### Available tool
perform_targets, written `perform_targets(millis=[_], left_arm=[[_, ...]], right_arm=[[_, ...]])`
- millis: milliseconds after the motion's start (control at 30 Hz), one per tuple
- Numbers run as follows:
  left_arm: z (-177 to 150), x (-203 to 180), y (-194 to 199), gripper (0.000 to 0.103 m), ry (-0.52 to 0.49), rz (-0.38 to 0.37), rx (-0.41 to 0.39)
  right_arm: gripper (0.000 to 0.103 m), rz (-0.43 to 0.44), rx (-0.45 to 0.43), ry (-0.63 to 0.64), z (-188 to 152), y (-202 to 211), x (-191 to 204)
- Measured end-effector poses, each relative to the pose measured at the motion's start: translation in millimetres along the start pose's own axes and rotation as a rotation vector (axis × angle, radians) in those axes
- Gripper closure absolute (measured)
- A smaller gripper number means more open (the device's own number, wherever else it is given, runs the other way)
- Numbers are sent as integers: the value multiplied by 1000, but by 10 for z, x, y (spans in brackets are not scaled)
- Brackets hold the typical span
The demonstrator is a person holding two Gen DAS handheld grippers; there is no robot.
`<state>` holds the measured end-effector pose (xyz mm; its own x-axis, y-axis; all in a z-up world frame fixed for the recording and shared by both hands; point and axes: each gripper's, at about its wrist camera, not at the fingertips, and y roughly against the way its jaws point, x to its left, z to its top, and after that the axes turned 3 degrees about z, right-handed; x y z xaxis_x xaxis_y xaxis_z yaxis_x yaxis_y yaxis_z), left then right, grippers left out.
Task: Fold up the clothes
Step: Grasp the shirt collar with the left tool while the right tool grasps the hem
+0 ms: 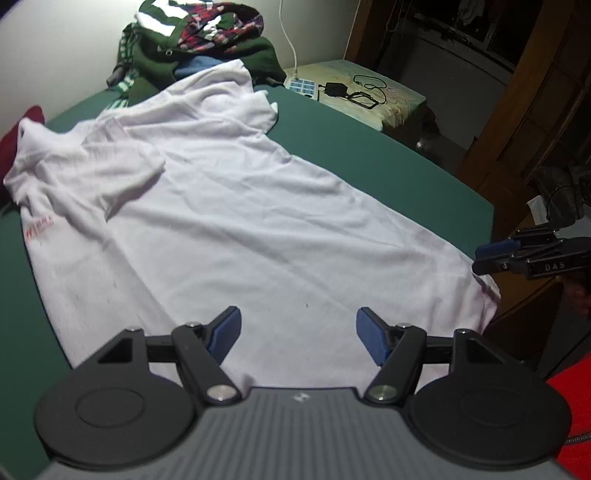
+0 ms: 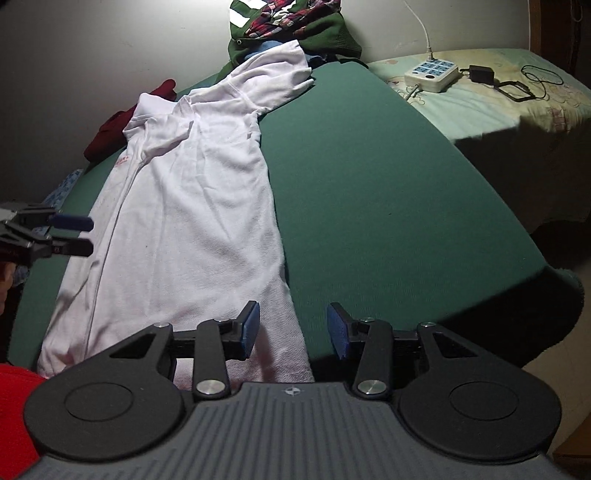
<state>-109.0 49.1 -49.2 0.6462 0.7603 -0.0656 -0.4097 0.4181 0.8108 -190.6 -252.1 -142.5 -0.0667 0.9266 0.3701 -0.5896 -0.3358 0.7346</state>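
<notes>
Claws, left (image 1: 298, 334) and right (image 2: 293, 328), hover wide apart, empty, over rumpled white cotton T-shirt's (image 1: 229, 229) near hem; uneven pinches risk crooked folds.

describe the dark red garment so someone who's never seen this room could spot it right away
Start at the green table with the white shirt spread along it. Follow the shirt to its collar end near the wall; the dark red garment lies bunched just beyond the collar, partly under it. Unlike the green and plaid clothes pile further along the wall, it is one plain maroon piece.
</notes>
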Motion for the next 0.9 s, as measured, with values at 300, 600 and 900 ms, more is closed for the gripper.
perform_targets(millis=[300, 600, 900], left_arm=[[1233, 22, -350, 34, -192, 189, -48], [2007, -232, -1565, 34, -396, 383, -47], [2443, 14, -2273, 33, -232, 372, 12]], right_arm=[[76, 135, 9, 65, 37, -94, -85], [85, 171, 14, 171, 34, -80, -135], [86, 162, 88, 332, 139, -99, -25]])
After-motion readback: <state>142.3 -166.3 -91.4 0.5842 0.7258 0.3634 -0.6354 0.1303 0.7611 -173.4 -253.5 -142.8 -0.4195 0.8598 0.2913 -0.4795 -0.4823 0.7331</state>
